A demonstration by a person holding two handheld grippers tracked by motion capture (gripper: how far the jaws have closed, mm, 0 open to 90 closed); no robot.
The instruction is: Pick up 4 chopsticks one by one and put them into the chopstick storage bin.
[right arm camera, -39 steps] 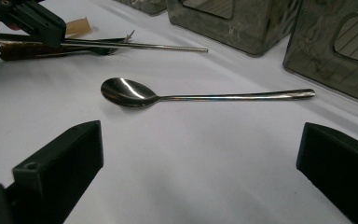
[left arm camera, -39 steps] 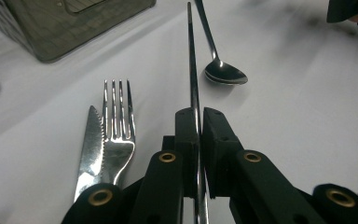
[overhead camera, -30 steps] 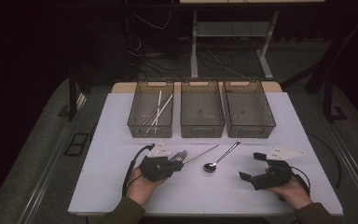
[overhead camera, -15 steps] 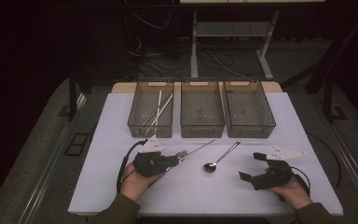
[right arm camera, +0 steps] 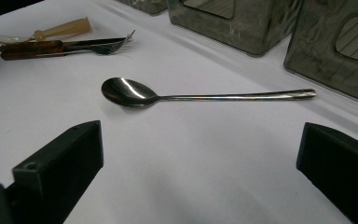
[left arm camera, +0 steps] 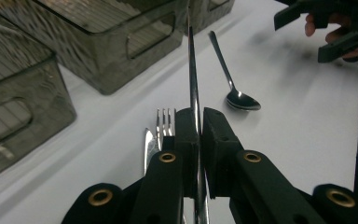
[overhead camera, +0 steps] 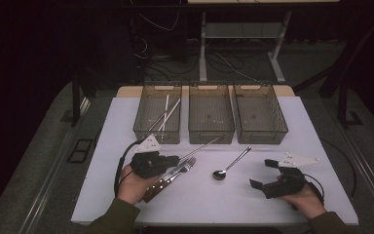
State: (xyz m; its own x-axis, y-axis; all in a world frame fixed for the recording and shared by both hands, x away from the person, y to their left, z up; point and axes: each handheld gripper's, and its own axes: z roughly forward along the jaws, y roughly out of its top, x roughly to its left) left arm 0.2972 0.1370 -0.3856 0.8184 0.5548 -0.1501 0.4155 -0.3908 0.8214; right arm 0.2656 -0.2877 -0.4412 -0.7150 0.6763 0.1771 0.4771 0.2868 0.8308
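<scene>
Since the earlier frames the left gripper [overhead camera: 175,160] has lifted and drawn toward the left edge of the table [overhead camera: 126,122], carrying the thin metal rod [overhead camera: 200,148] with it. That rod looks like a chopstick, and it now points up and away toward the left bin [overhead camera: 143,122], its far tip just short of the bin fronts. In the left gripper view the fingers [left arm camera: 186,140] are closed tight on the rod, which runs straight up between them. The right gripper [overhead camera: 263,174] rests at the near right of the table in the person's hand, unmoved, its fingers [right arm camera: 60,154] spread wide with nothing between them. The spoon [overhead camera: 230,165] lies flat on the table ahead of it.

The grip sits near one end of a long, smooth rod, so I judge it could pivot or slide out as the hand swings. The free tip could also strike the bin wall instead of clearing the rim. Two similar pale rods [overhead camera: 165,113] already lie in that left bin.

Under the left gripper lie a fork [overhead camera: 187,165] and what seems a knife with a brown handle [overhead camera: 157,187], partly covered by the hand in the high view. In the right gripper view a pale-handled piece [right arm camera: 60,29] beside them is cut short and hard to name. How much rod is behind the fingers cannot be seen.
</scene>
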